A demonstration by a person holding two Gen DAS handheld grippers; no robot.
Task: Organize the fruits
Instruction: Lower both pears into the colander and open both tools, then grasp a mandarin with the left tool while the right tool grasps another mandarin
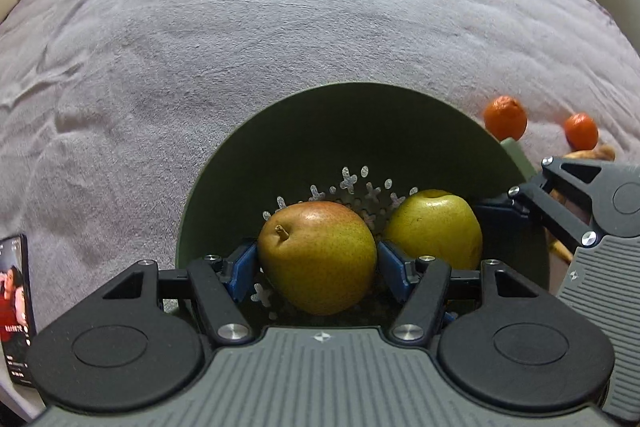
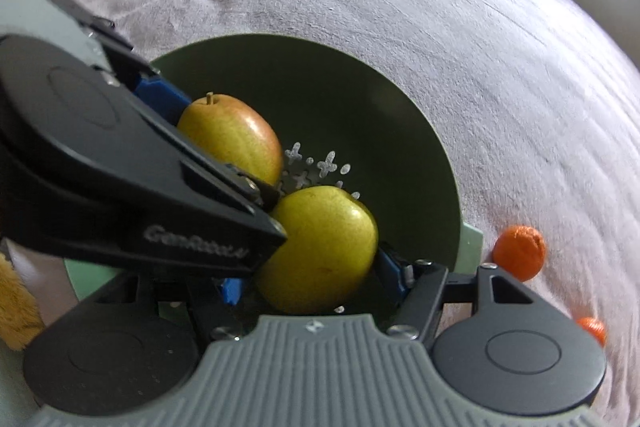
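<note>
A dark green colander bowl stands on a grey cloth. My left gripper is shut on a red-blushed pear, held inside the bowl; that pear also shows in the right wrist view. My right gripper is shut on a yellow-green pear, which lies next to the first pear in the left wrist view. The left gripper's body crosses the right wrist view and hides the right gripper's left finger.
Two small oranges lie on the cloth right of the bowl, also in the right wrist view. A phone lies at the left edge. A furry yellow thing sits at the far left.
</note>
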